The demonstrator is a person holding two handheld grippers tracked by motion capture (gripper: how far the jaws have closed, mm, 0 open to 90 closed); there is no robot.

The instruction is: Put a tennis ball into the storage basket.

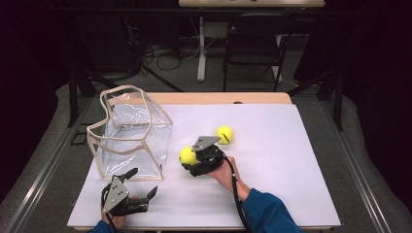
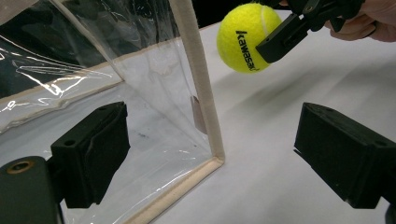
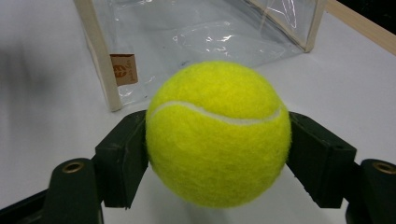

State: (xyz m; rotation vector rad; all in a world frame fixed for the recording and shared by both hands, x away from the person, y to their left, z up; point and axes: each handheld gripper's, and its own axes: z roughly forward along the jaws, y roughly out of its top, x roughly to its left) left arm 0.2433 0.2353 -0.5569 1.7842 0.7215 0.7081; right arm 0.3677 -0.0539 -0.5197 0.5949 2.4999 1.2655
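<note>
two tennis balls are on show. one ball (image 1: 187, 155) is clamped between the jaws of the right gripper (image 1: 190, 158), one pad pressing on each side; in the right gripper view the ball (image 3: 218, 133) sits squarely between the two black jaws, its white seam curving across the front, and it looks lifted just clear of the white sheet (image 1: 272, 145). the left gripper view shows the same ball (image 2: 243, 37) in the air near the bag's corner, black lettering on its side, with one jaw of the right gripper across it. the second ball (image 1: 224, 134) lies loose on the sheet, near the right gripper on its far side and apart from it.

there is one bag (image 1: 131, 133), clear plastic with beige edging, standing open on the left part of the sheet. the held ball is just beside its right wall, outside it. a small brown label shows on the bag's near corner edge in the right gripper view.

the left gripper (image 1: 141, 187) rests at the sheet's near edge, in front of the bag, its jaws spread wide with nothing between the pads; in its own view one jaw lies before the bag's clear wall (image 2: 154, 107) and the other over bare sheet.
</note>
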